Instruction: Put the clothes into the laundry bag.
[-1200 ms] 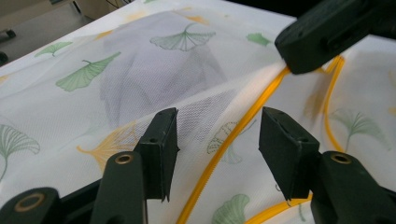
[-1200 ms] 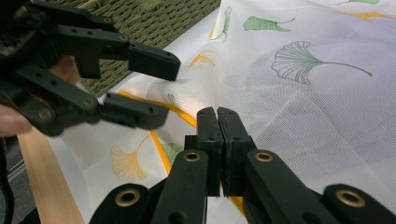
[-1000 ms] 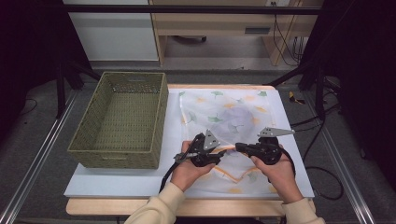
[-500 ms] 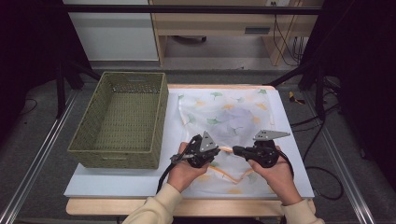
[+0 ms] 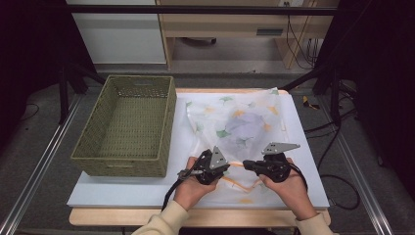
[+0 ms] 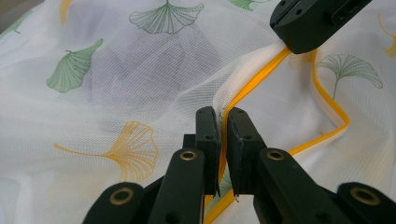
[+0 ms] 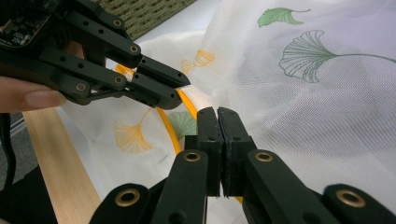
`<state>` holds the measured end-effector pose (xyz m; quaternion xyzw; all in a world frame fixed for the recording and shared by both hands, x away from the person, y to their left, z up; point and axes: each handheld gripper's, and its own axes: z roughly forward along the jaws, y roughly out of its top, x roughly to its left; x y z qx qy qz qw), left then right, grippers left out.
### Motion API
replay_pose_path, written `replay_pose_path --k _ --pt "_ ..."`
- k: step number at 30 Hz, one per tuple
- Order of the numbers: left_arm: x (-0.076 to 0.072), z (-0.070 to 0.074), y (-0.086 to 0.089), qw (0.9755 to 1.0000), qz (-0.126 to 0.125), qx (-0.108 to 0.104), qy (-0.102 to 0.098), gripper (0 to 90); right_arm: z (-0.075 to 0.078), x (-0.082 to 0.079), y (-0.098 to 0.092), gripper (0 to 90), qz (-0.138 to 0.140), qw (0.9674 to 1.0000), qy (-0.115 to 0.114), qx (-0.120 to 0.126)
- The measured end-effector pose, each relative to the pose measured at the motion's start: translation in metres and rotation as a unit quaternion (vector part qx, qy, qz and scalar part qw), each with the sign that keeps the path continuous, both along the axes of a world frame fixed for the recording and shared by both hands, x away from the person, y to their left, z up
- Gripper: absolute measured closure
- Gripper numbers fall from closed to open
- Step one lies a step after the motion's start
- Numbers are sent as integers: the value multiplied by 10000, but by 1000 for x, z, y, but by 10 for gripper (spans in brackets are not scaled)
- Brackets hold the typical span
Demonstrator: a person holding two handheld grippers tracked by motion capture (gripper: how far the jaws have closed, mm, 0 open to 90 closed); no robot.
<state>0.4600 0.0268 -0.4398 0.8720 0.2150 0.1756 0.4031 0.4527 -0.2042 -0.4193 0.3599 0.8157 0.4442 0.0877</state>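
My left claw has just been closing and now pinches the orange-edged seam of the mesh laundry bag, which lies spread on the worktop toward its right side. My right claw clamps the same seam just beside it, near the front edge. A woven basket sits at the left edge.

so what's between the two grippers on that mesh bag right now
In the high view, a short run of the mesh bag's orange zipper edge spans from the left gripper to the right gripper, both clamped on it.
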Motion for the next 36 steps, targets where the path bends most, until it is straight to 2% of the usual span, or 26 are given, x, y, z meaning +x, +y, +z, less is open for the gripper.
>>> replay_pose_path --k 15,36 --pt "-4 -10 0 9995 -72 143 283 825 -9 -4 2 890 111 9998 130 -115" --pt "-9 -20 1 9985 -184 270 439 805 -20 -8 5 889 281 9988 303 -281"
